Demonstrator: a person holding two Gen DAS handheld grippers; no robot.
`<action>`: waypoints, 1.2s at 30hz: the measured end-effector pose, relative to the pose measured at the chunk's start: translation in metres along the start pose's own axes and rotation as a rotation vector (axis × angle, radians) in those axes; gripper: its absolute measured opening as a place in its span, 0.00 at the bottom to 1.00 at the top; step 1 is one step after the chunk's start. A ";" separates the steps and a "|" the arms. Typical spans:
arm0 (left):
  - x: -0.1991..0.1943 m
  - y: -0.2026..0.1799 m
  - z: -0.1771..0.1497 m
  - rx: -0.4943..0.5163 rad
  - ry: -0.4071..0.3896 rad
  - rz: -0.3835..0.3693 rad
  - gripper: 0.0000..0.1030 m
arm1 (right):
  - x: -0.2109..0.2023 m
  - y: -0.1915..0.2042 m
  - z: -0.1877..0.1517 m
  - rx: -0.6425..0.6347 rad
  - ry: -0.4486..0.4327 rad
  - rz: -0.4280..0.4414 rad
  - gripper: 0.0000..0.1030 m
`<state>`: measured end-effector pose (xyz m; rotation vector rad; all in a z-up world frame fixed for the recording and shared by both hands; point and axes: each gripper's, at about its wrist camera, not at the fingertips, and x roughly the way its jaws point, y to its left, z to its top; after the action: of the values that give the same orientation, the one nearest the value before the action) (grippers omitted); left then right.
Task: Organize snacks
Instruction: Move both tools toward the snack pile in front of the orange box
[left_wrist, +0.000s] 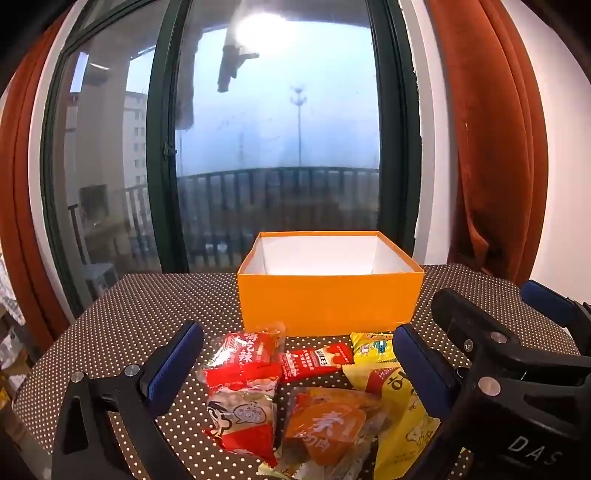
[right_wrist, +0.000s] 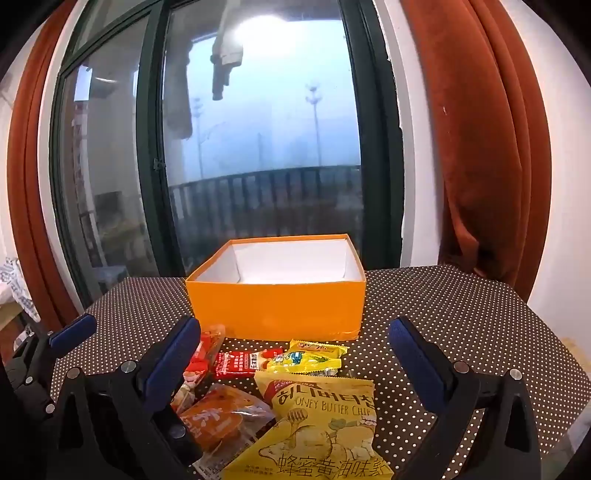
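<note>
1. An orange box (left_wrist: 330, 300) with a white inside stands open on a brown table with white dots (left_wrist: 140, 314), its far side toward a tall dark-framed window (left_wrist: 280, 122).
2. No snack shows inside the box from either wrist view; only its white walls are visible, and its floor is mostly hidden by the near wall.
3. The snacks lie in a loose heap on the table just in front of the box, several overlapping.
4. Nearest the box are a small red bar packet (left_wrist: 317, 363) and a small yellow packet (right_wrist: 308, 360), side by side and touching.
5. A large yellow honey butter chip bag (right_wrist: 321, 424) lies closer to the cameras, its top edge under the small yellow packet.
6. Left of the chip bag is a clear-wrapped orange snack (left_wrist: 325, 430), and further left a red and white packet (left_wrist: 243, 398), with another red packet (left_wrist: 251, 350) behind it.
7. The left gripper (left_wrist: 295, 363) hovers over the heap, jaws spread wide and holding nothing (its blue pads flank the red packets and the chip bag without touching them).
8. The right gripper (right_wrist: 295, 356) is likewise wide apart and empty, just beside the left one.
9. Rust-red curtains (right_wrist: 476, 147) hang at both sides of the window.
</note>
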<state>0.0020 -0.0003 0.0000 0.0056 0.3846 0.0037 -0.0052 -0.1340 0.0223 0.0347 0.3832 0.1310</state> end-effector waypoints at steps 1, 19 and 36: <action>0.001 0.000 0.000 -0.001 0.000 0.000 1.00 | 0.000 0.000 0.000 0.000 -0.002 -0.002 1.00; -0.002 -0.002 -0.006 -0.002 -0.006 0.007 1.00 | -0.003 -0.001 -0.001 0.024 0.001 -0.018 1.00; -0.001 -0.003 -0.008 -0.019 -0.006 0.002 0.99 | 0.000 0.001 -0.002 0.021 0.008 -0.022 1.00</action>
<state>-0.0021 -0.0034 -0.0074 -0.0127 0.3783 0.0096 -0.0065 -0.1333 0.0201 0.0503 0.3927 0.1051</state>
